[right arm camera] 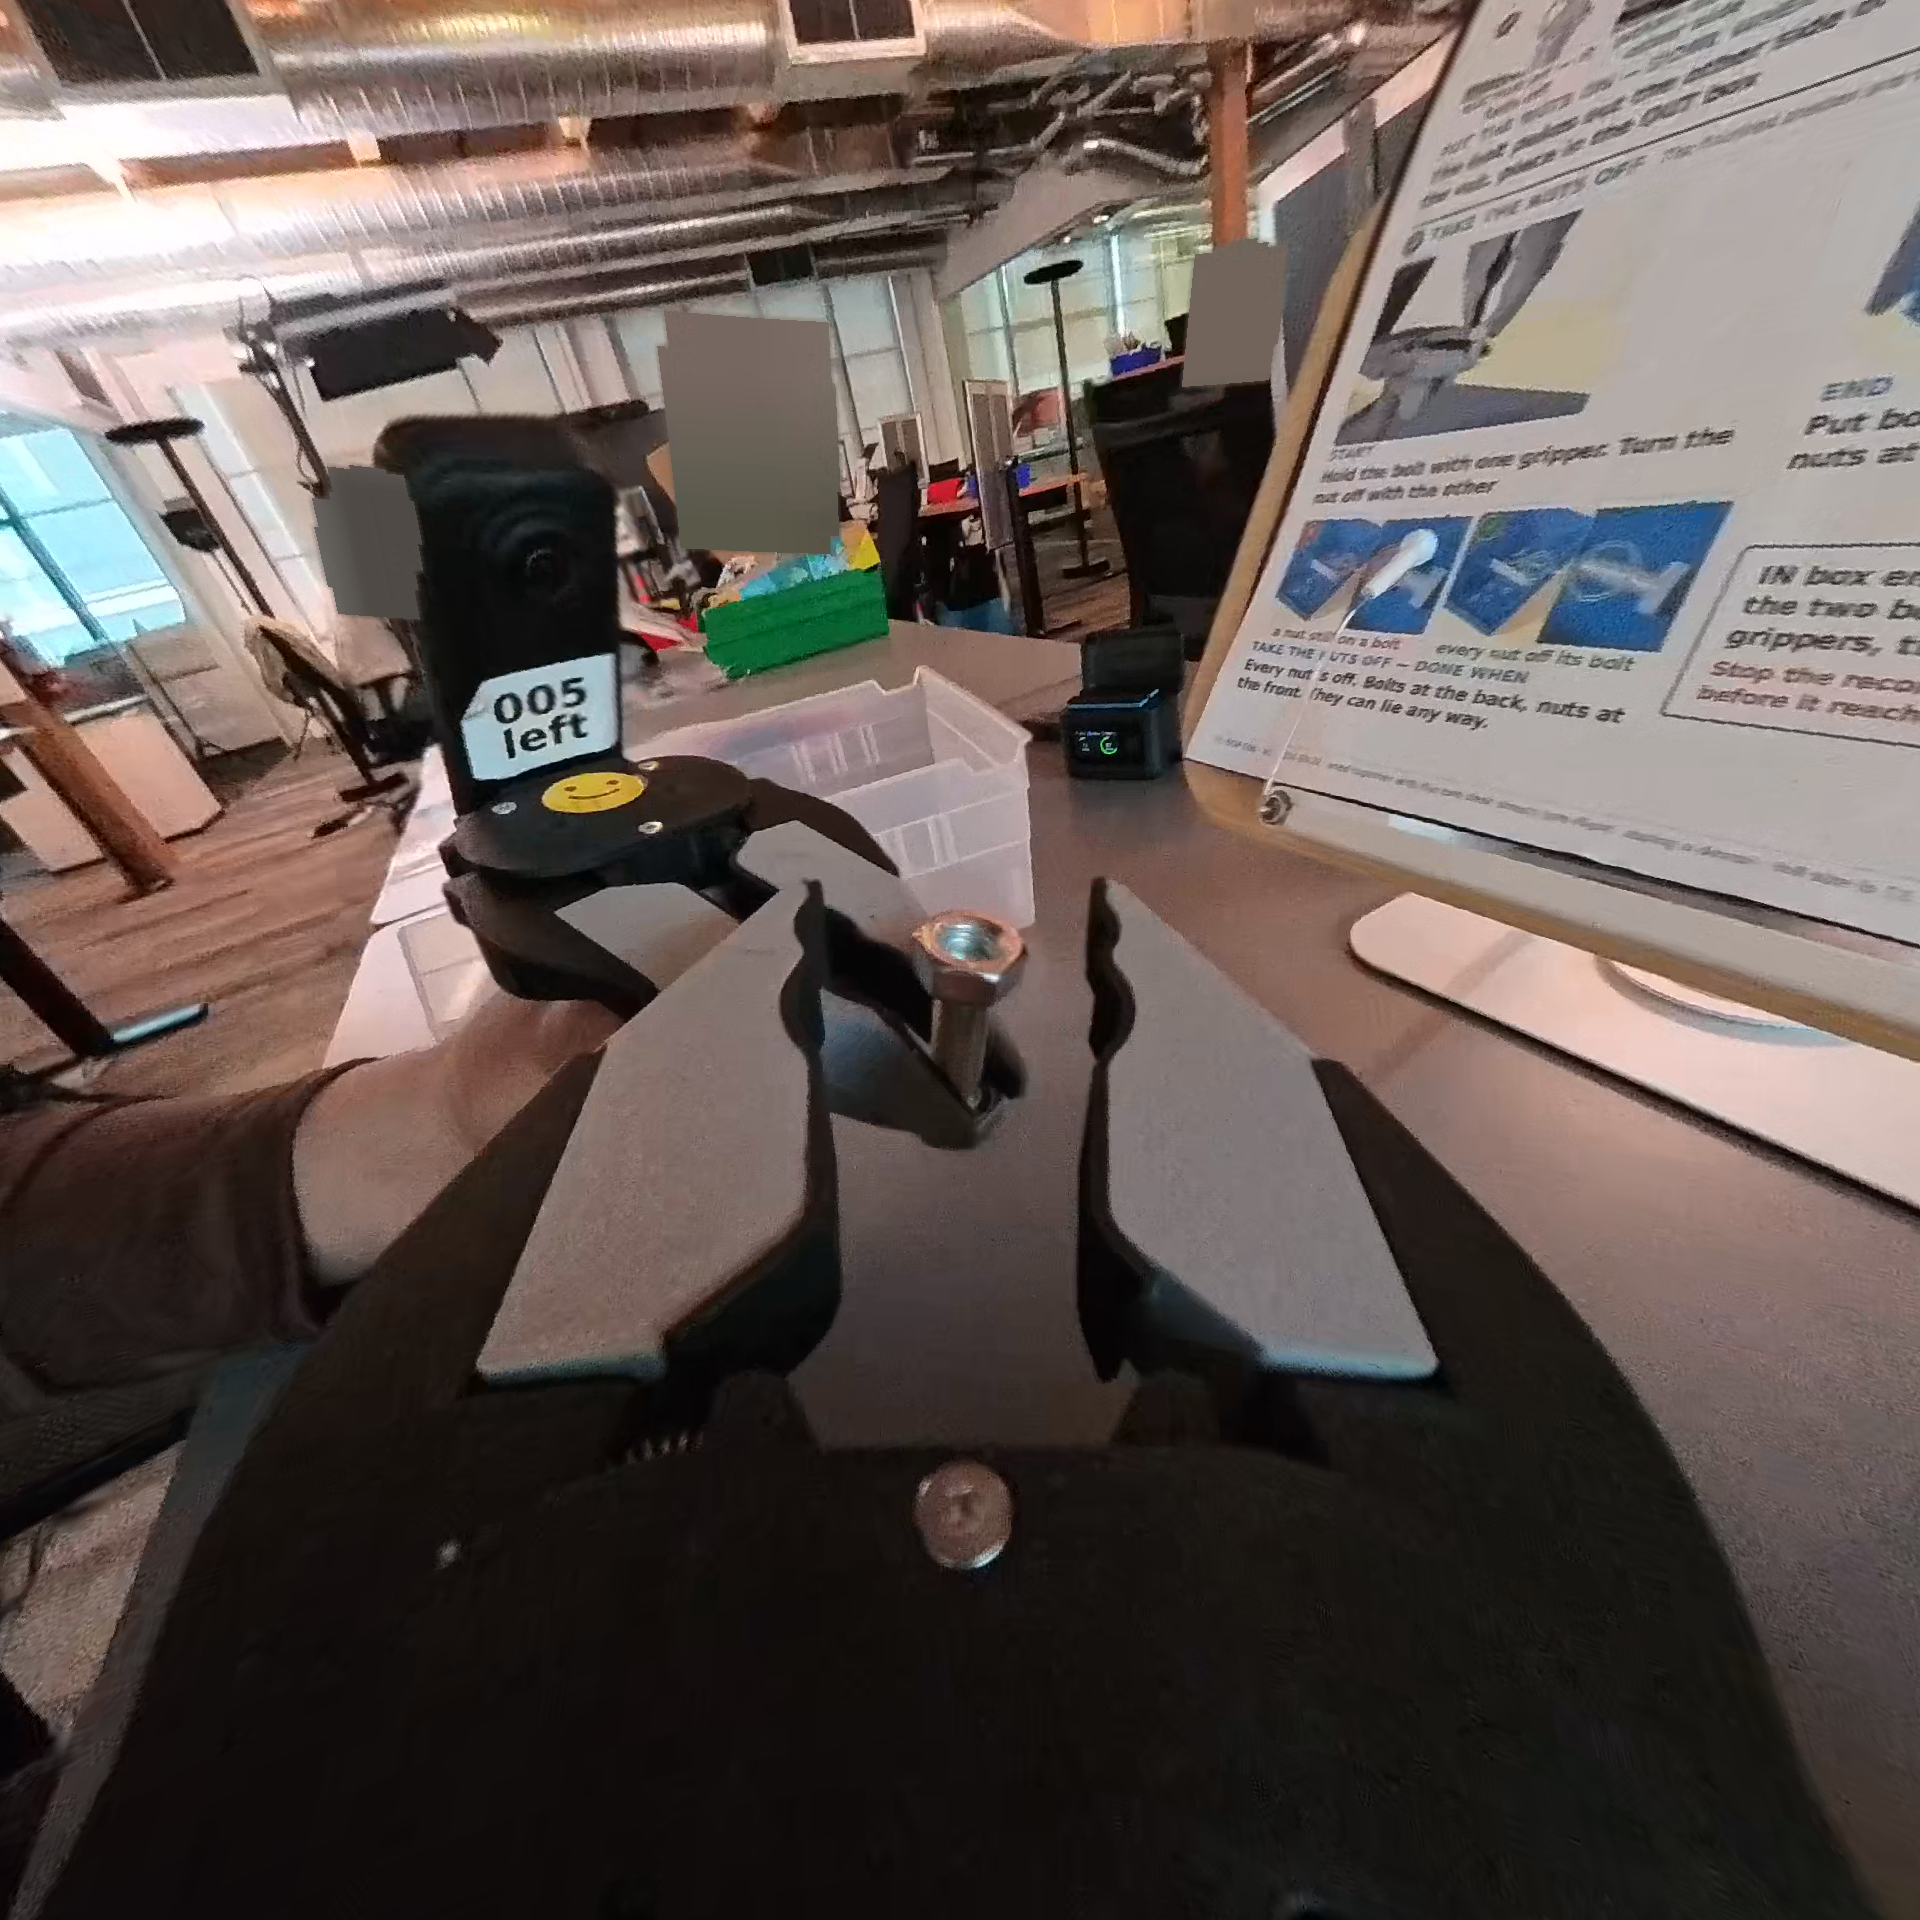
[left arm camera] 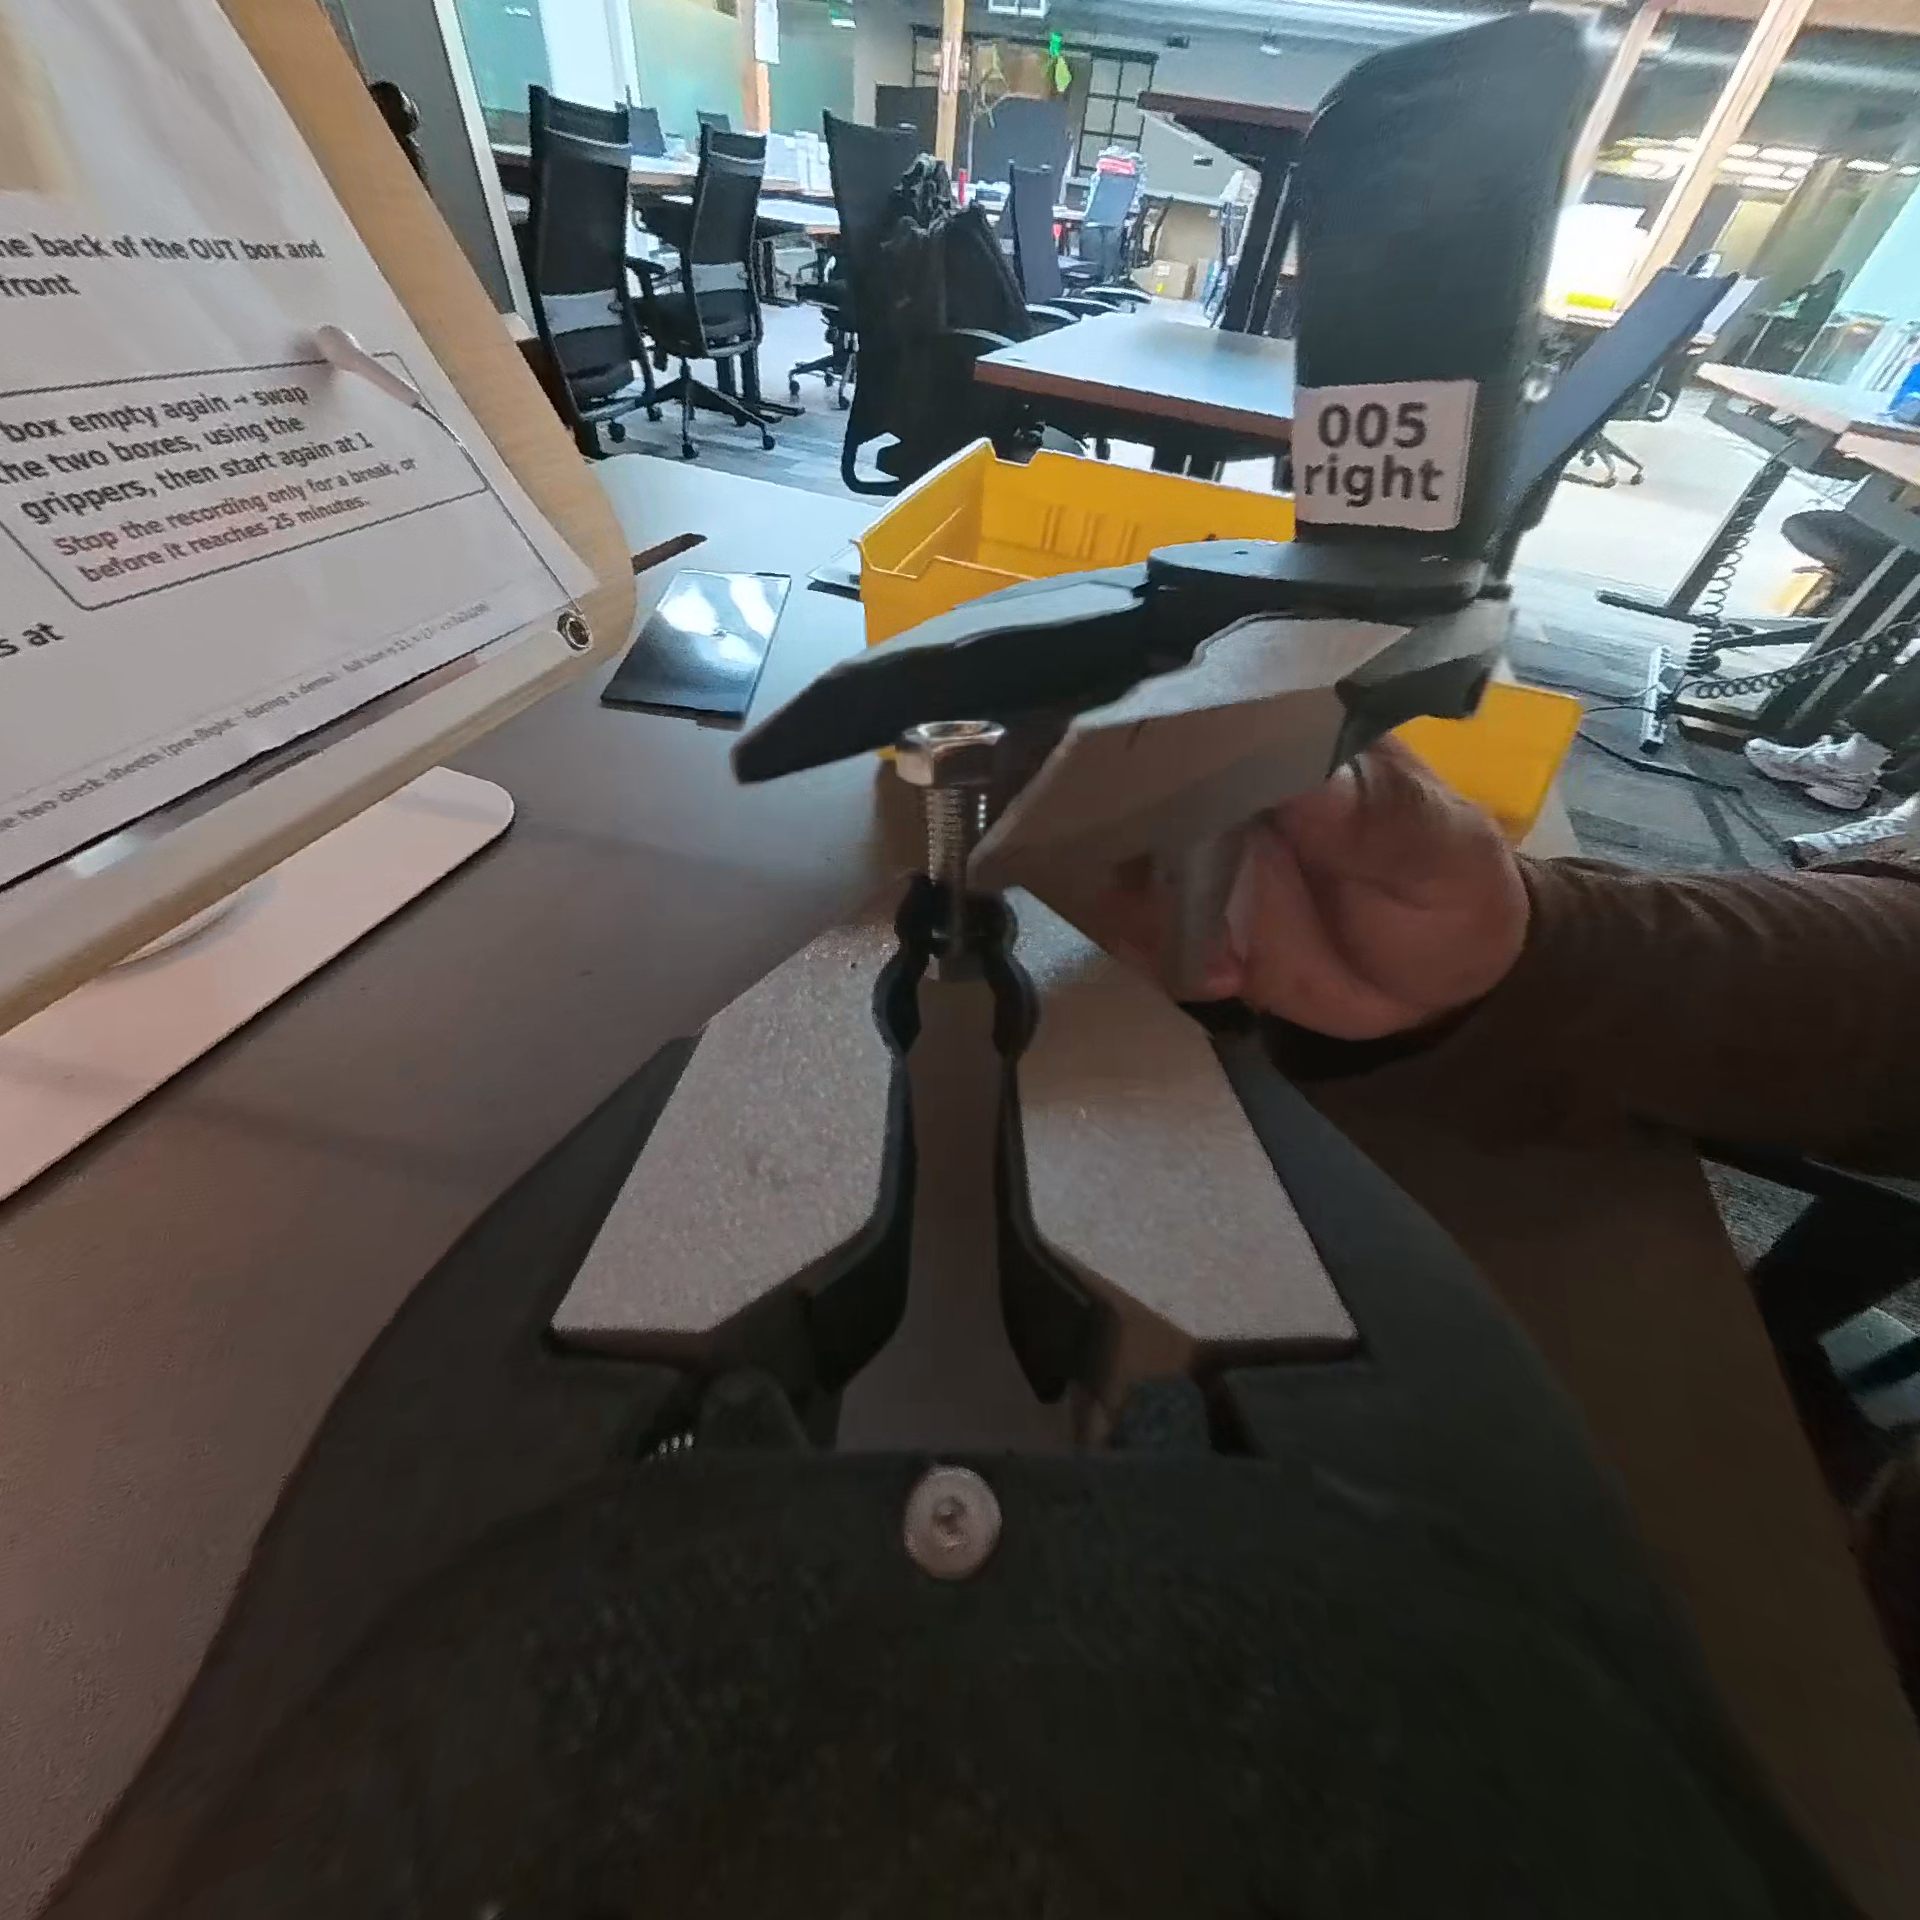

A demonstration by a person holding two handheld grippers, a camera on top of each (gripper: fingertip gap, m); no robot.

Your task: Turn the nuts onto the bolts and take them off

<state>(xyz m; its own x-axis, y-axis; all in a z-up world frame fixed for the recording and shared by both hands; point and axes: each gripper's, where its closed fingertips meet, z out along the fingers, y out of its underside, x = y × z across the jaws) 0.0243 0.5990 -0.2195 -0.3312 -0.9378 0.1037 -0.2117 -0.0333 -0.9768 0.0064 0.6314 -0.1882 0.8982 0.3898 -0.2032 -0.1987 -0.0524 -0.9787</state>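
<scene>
Left gripper [left arm camera: 953,935] fingers clench the bolt [left arm camera: 943,831] near its head, holding it upright above the bench [left arm camera: 312,1195]. Nut [right arm camera: 968,951] sits at its top, between the right gripper [right arm camera: 951,971]'s spread fingers.

The room was a large open office. Black office chairs [left arm camera: 686,281] stood in rows beside long desks [left arm camera: 1132,374] on a grey carpeted floor [left arm camera: 727,436]. Timber posts [left arm camera: 1725,145] rose to the ceiling at the right, and glass partitions [left arm camera: 540,62] closed the far side. Overhead ran exposed silver ducts [right arm camera: 499,73] and pipes. Daylight came through tall windows [right arm camera: 73,540] at the left, above a wood-look floor [right arm camera: 260,914]. A black floor lamp [right arm camera: 1055,281] stood further back, near another desk [right arm camera: 997,488]. The dark table [left arm camera: 312,1143] lay in front.
</scene>
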